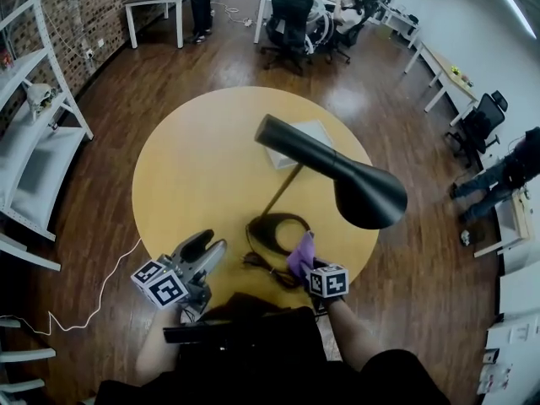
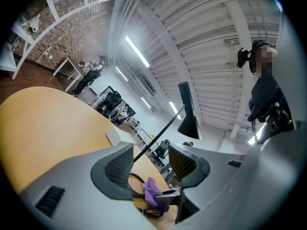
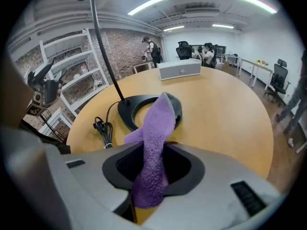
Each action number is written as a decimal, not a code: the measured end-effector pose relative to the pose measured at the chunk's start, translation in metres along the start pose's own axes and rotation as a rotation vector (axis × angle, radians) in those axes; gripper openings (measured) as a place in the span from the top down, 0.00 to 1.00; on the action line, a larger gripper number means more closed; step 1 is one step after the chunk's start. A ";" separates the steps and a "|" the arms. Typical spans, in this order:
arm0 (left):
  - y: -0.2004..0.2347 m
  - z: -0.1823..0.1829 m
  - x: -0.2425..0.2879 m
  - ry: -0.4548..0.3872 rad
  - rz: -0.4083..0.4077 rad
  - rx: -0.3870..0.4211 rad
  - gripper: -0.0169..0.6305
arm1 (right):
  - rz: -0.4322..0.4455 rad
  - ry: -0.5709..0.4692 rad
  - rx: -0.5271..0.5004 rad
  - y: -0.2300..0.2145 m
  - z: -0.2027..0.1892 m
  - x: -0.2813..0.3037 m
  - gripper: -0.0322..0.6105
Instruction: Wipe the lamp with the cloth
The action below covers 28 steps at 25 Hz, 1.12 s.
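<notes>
Round yellow counter [image 1: 186,167] in an open office; black lamp [image 1: 337,171] stands near the 6 o'clock edge, shade leaning toward 3 o'clock. Right tool [image 3: 153,169] is clamped on the purple cloth [image 3: 156,128], free end pointing at the ring base [image 1: 274,230], probably the first surface to be wiped. Left tool [image 2: 151,164] at 7 o'clock has its jaws apart and empty, apparently held clear.

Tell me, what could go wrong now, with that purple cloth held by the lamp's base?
The lamp holds a large shade on a thin, tilted stem; a firm wipe might tip it, and the left gripper, open, steadies nothing. The cloth pokes loosely from the right gripper and could slip free. The bundled cord beside the base might snag.
</notes>
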State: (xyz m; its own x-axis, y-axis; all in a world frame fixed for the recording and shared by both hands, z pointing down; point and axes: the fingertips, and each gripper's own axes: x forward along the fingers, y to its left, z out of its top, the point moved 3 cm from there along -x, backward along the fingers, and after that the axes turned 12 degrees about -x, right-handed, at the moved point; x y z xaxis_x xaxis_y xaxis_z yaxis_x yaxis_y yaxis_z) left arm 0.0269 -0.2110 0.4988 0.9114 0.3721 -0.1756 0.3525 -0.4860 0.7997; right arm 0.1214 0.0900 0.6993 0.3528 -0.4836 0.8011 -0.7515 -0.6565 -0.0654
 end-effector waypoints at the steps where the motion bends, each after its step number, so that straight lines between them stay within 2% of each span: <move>1: 0.001 0.002 -0.002 -0.012 0.005 -0.002 0.65 | 0.006 -0.003 0.002 0.002 0.002 -0.002 0.77; 4: 0.003 0.006 -0.008 -0.046 0.021 -0.004 0.65 | -0.002 -0.032 -0.002 0.002 0.008 -0.010 0.77; 10: 0.010 0.020 -0.024 -0.069 0.037 0.010 0.65 | -0.048 -0.123 0.053 -0.005 0.028 -0.023 0.77; 13: 0.015 0.029 -0.035 -0.086 0.040 0.012 0.65 | -0.043 -0.149 0.000 0.005 0.042 -0.028 0.77; 15: 0.017 0.035 -0.040 -0.101 0.041 0.012 0.65 | 0.001 -0.185 -0.064 0.020 0.053 -0.035 0.77; 20: 0.013 0.042 -0.045 -0.118 0.034 0.014 0.65 | 0.205 -0.461 -0.193 0.070 0.116 -0.084 0.77; 24: 0.011 0.040 -0.040 -0.102 0.024 0.011 0.65 | 0.235 -0.678 -0.323 0.111 0.192 -0.129 0.77; 28: 0.003 0.035 -0.036 -0.092 0.008 0.007 0.65 | 0.335 -0.932 -0.339 0.148 0.251 -0.175 0.77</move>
State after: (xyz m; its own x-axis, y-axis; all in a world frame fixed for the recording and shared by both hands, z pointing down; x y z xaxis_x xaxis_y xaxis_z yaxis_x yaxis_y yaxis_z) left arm 0.0027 -0.2535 0.4876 0.9298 0.2941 -0.2214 0.3462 -0.4945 0.7972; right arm 0.0887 -0.0675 0.4001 0.2792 -0.9601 -0.0123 -0.9563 -0.2792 0.0862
